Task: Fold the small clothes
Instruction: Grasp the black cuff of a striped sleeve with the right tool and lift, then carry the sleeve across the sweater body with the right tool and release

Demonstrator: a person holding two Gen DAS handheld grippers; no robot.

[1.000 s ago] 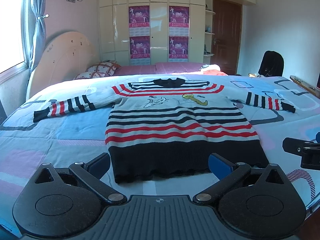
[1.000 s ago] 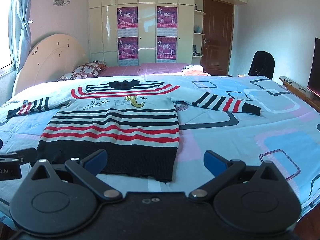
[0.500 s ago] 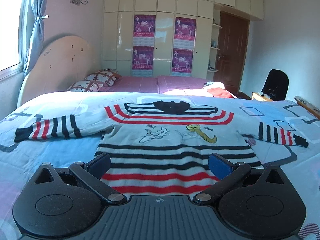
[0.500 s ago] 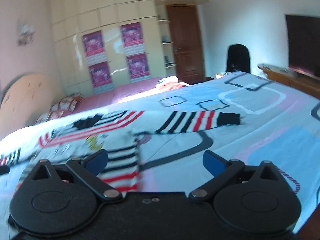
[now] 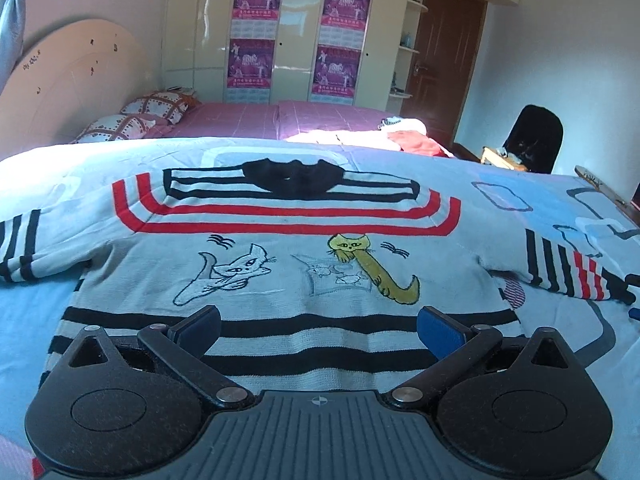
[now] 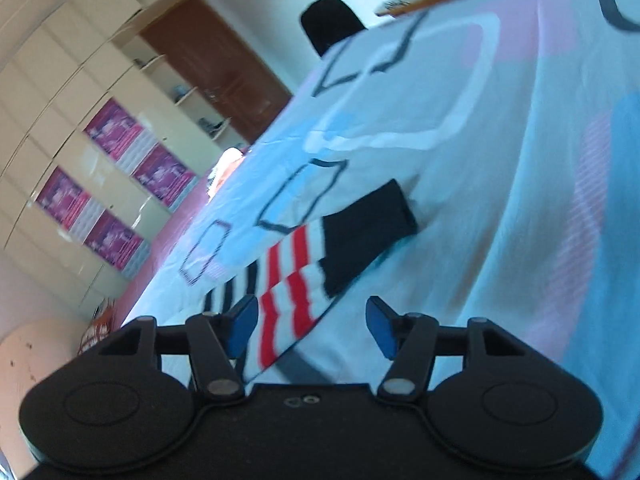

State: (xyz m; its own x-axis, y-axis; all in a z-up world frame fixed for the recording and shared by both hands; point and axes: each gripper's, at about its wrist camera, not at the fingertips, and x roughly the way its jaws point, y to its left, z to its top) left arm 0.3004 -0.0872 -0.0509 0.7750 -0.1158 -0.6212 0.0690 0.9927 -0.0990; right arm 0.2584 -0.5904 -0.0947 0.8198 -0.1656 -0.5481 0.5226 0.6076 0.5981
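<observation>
A small striped sweater (image 5: pixel 288 280) with two cat pictures lies flat, front up, on the bed, both sleeves spread out sideways. My left gripper (image 5: pixel 318 330) is open and empty, low over the sweater's middle stripes. In the right wrist view, tilted and blurred, the sweater's right sleeve (image 6: pixel 320 264) with its black cuff (image 6: pixel 364 236) lies on the bedsheet. My right gripper (image 6: pixel 312 326) is open and empty, its jaws standing on either side of the sleeve's red-striped part just short of the cuff.
The bed (image 5: pixel 520 216) has a pale blue and pink patterned sheet. A second bed with pillows (image 5: pixel 156 110) and clothes (image 5: pixel 400 136) lies behind, then a wardrobe with posters (image 5: pixel 296 40). A black chair (image 5: pixel 536 136) and a door stand at the right.
My left gripper has moved forward from the sweater's black hem to its middle. My right gripper has swung right, rolled over, and closed in on the right sleeve's cuff end.
</observation>
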